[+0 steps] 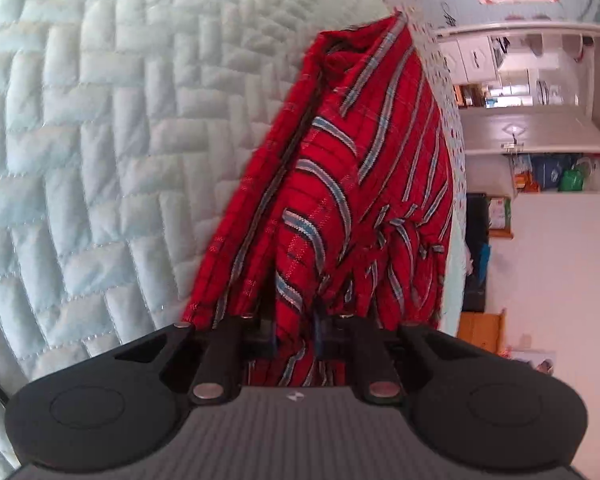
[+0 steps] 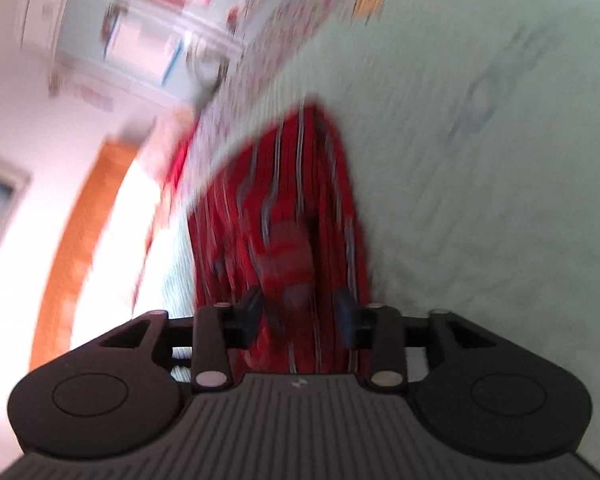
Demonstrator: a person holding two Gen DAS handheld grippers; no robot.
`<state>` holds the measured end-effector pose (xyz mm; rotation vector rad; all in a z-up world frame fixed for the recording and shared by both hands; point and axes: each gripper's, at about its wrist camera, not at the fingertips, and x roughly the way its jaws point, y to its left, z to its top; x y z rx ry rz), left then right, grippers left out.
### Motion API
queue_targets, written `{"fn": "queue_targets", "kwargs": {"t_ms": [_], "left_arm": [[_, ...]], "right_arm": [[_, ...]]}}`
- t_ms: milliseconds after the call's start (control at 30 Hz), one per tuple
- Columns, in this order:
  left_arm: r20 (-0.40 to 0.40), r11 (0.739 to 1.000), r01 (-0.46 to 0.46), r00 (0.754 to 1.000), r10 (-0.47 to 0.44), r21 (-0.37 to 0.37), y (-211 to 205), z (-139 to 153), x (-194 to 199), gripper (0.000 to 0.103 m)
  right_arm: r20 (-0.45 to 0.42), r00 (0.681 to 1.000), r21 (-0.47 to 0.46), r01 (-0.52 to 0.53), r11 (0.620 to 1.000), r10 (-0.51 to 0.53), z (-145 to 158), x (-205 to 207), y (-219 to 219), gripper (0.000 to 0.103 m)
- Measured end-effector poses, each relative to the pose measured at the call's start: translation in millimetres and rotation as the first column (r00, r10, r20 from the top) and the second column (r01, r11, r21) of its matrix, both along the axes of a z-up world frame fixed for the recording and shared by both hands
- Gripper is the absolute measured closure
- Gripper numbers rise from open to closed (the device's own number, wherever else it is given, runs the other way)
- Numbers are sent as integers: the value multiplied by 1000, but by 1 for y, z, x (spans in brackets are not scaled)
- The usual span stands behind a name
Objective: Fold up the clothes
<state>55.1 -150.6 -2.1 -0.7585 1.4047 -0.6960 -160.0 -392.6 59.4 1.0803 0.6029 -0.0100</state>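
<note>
Two claws pinch one red striped woven garment, which hangs bunched in long folds along the edge of the pale quilted bed. The left claw is nearly closed on a gather of the cloth. The right claw, seen through heavy blur, stands narrowly apart with cloth between its fingers. Beside the garment, wide bare quilt stretches away from that edge.

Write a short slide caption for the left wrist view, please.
Left gripper pinching a red striped garment above a pale quilted bedspread.
</note>
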Motion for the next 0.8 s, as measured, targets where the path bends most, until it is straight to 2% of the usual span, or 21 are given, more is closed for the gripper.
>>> {"fn": "queue_targets", "kwargs": {"t_ms": [67, 233, 300, 467, 567, 600, 633, 667, 767, 800], "left_arm": [[1, 1000, 5, 1000, -5, 0, 1, 1, -1, 88], [-7, 1000, 12, 1000, -12, -5, -3, 5, -7, 88], [-16, 1000, 17, 1000, -18, -9, -6, 8, -11, 89], [-41, 998, 66, 997, -66, 0, -11, 4, -23, 90], [-67, 999, 53, 996, -53, -8, -4, -6, -25, 101], [-76, 999, 48, 996, -49, -11, -2, -10, -25, 102], [-63, 998, 63, 996, -64, -19, 0, -7, -28, 102], [-37, 995, 90, 995, -91, -31, 2, -1, -31, 101], [46, 981, 178, 984, -175, -80, 9, 22, -42, 99], [80, 969, 214, 975, -206, -119, 11, 34, -45, 99]], "right_arm": [[48, 997, 16, 56, 998, -57, 16, -3, -15, 61], [175, 983, 4, -65, 998, 63, 39, 76, -26, 61], [190, 973, 25, -137, 990, 130, 38, 111, -14, 61], [232, 928, 71, -314, 947, 290, 36, 198, 18, 61], [244, 892, 101, -413, 905, 380, 30, 249, 37, 61], [195, 892, 121, -434, 893, 408, 13, 259, 40, 71], [158, 886, 102, -454, 885, 436, -1, 261, 43, 91], [120, 878, 84, -474, 876, 463, -15, 263, 46, 103], [14, 848, 36, -530, 847, 530, -53, 269, 54, 103], [17, 847, 22, -532, 847, 531, -54, 270, 55, 103]]}}
